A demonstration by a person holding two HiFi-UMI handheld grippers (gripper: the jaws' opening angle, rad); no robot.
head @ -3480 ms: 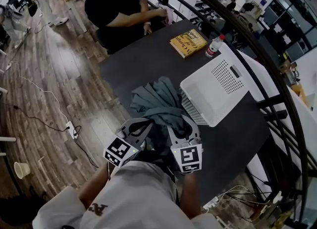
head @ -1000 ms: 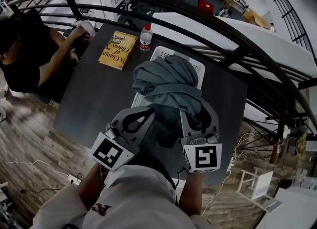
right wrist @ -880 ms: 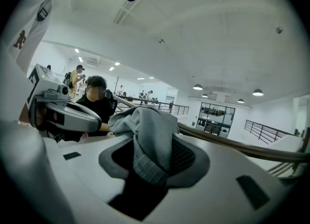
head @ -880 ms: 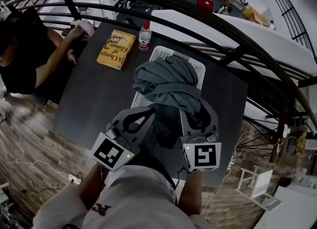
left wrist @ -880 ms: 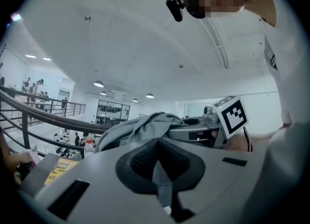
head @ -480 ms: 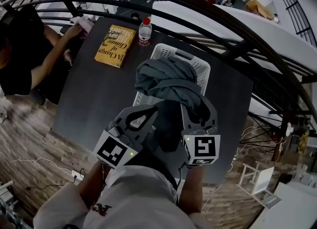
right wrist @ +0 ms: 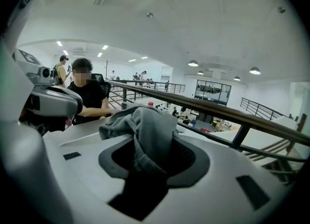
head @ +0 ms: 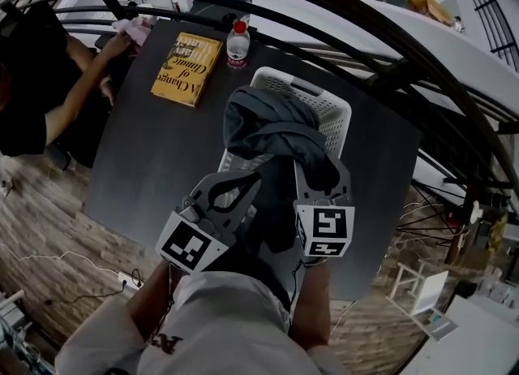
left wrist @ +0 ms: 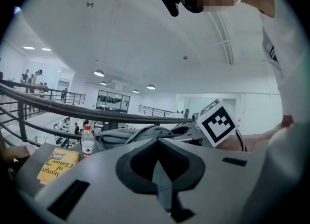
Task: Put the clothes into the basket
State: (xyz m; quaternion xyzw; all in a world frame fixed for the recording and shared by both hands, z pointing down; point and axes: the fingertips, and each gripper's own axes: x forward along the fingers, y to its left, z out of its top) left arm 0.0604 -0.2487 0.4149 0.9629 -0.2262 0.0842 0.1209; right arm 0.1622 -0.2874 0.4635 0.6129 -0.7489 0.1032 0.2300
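1. At the far left of the head view, a seated person (head: pixel 28 81) in a black top rests an arm on the dark tabletop (head: pixel 154 162).
2. Next come a yellow book (head: pixel 186 69) lying flat and a clear bottle (head: pixel 238 43) with a red cap standing just beside it.
3. The left gripper (head: pixel 242 183) points at the near edge of the clothes. Its fingers are drawn together. No view shows whether a fold is pinched between them.
4. The clothes (head: pixel 272 126) are a grey-blue, heavily creased bundle twisted into thick folds. From above they lie over the opening of the basket, with a dark tail hanging down between the two grippers. Whether the underside touches the basket cannot be told.
5. The right gripper (head: pixel 312 177) has its fingers clamped on the cloth, which wells up out of them.
6. The white basket (head: pixel 328 99) has perforated walls and stands on the tabletop behind and right of the bundle, with a dark curved railing (head: pixel 357 40) beyond it.
7. Only the head view shows the basket and how the bundle sits over it.
8. The left gripper view shows the closed fingers, with the bundle just past them and the right gripper's marker cube at the right.
9. The right gripper view shows the ribbed weave of the cloth in the grip.
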